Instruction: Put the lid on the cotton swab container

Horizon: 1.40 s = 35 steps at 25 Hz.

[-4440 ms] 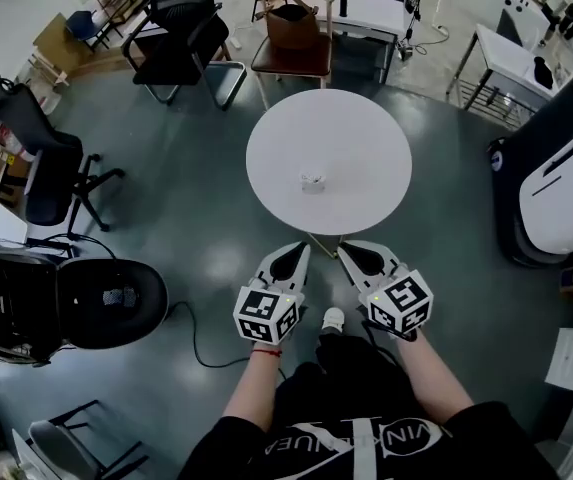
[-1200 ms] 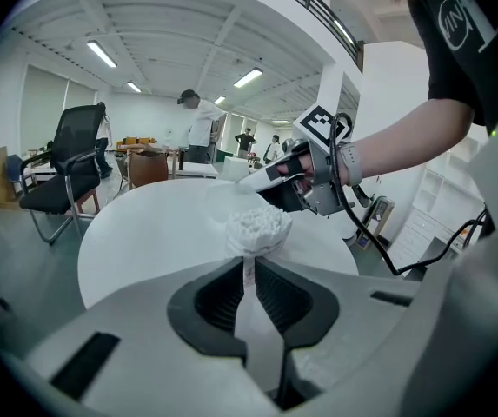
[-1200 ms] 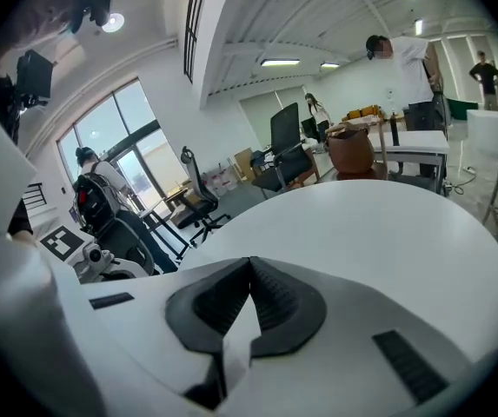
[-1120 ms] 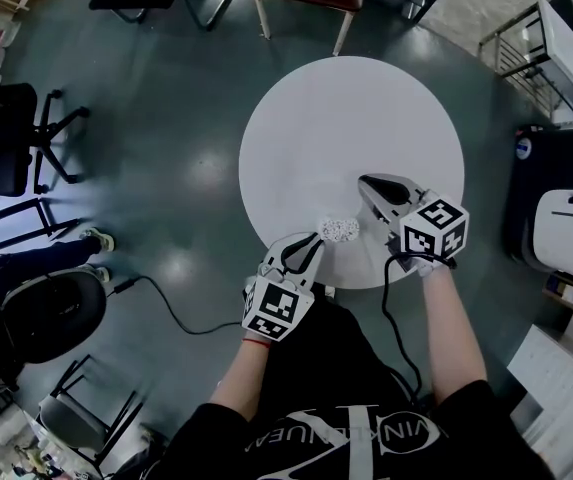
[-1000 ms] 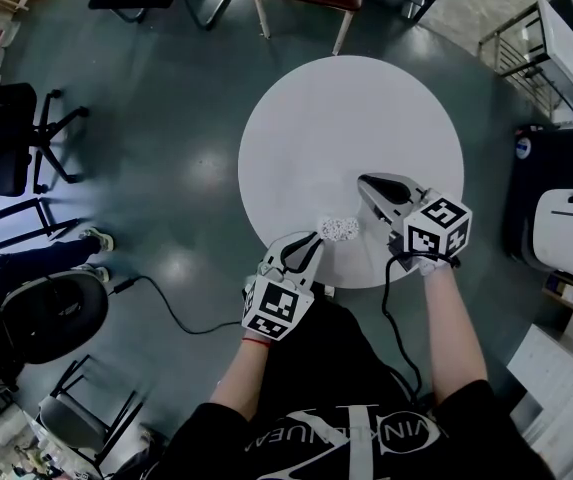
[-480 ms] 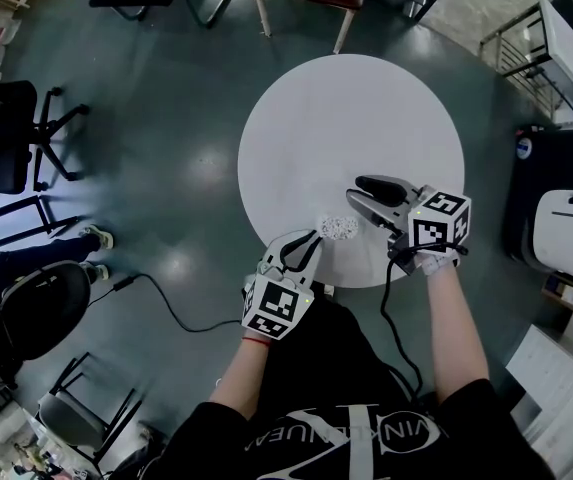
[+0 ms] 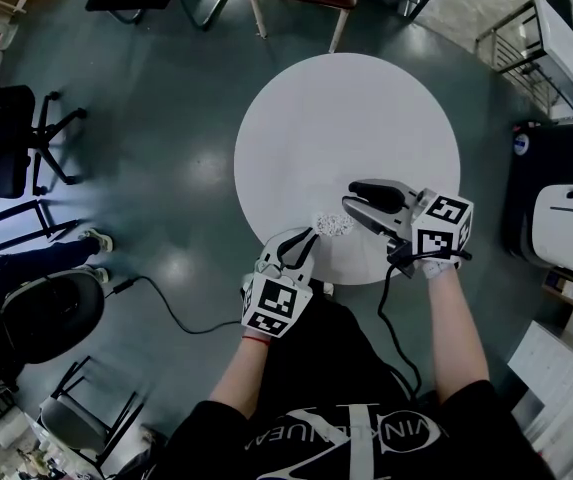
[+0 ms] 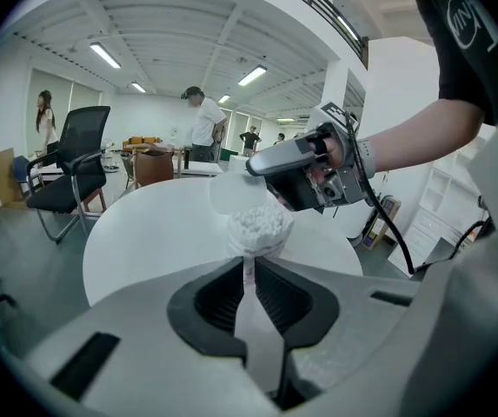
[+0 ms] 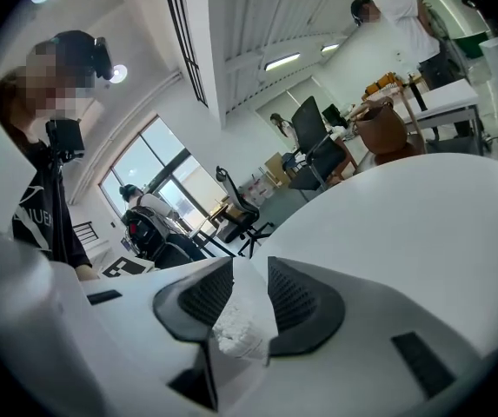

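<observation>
The round white table [image 7: 346, 118] is bare beyond the clear plastic cotton swab container [image 7: 333, 225], which stands near its front edge. The left gripper [image 7: 309, 236] pinches the container low down. The right gripper [image 7: 351, 195], jaws just opened wide, holds nothing, its tips just beside the container's top.

The person wears a black short-sleeved T-shirt [image 7: 346, 440] with white lettering across the chest, and dark trousers [image 7: 311, 368]. The left hand-held gripper [image 7: 307, 236] and right hand-held gripper [image 7: 352, 202] are pale grey with black ribbed pads [image 8: 216, 299]. Each carries a cube [image 7: 276, 306] of black-and-white squares. A black cable [image 7: 390, 318] trails from the right one.
</observation>
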Available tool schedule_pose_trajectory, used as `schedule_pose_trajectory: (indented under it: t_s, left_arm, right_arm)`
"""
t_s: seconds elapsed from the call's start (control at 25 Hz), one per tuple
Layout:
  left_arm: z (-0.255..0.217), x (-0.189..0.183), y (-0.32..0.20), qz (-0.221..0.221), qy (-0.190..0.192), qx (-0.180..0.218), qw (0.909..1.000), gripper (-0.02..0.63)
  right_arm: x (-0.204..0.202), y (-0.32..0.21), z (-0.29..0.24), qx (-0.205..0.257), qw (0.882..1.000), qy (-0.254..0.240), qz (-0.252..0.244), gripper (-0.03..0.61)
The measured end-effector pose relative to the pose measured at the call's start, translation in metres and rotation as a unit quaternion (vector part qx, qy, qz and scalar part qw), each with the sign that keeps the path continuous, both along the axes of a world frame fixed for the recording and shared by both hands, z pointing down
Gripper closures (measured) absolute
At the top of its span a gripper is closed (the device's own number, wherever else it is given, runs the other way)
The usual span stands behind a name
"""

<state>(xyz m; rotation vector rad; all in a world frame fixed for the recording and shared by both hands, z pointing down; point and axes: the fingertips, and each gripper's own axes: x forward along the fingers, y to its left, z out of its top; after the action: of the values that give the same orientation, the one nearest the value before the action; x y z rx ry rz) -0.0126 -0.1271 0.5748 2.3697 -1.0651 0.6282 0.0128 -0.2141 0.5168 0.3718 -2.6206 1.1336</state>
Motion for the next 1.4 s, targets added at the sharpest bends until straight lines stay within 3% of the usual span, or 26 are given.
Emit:
schedule_pose_trajectory:
  t_s: [0.52, 0.92, 1.4]
  left_arm:
    - [0.0, -0.007, 0.006, -0.018, -0.004, -0.004, 0.9998, 0.591]
    - [-0.006, -0.015, -0.001, -0.037, -0.01, -0.014, 0.9992, 0.591]
    - [-0.006, -0.012, -0.003, -0.039, -0.011, -0.016, 0.999, 0.591]
  right_arm:
    - [-0.008, 0.033, -0.017, 0.038, 0.998, -0.01, -0.056, 0.454]
    - [-0.011, 0.041, -0.017, 0.019, 0.998, -0.01, -0.065, 0.459]
    - [-0.006, 0.045, -0.007, 0.025, 0.998, 0.02, -0.061, 0.543]
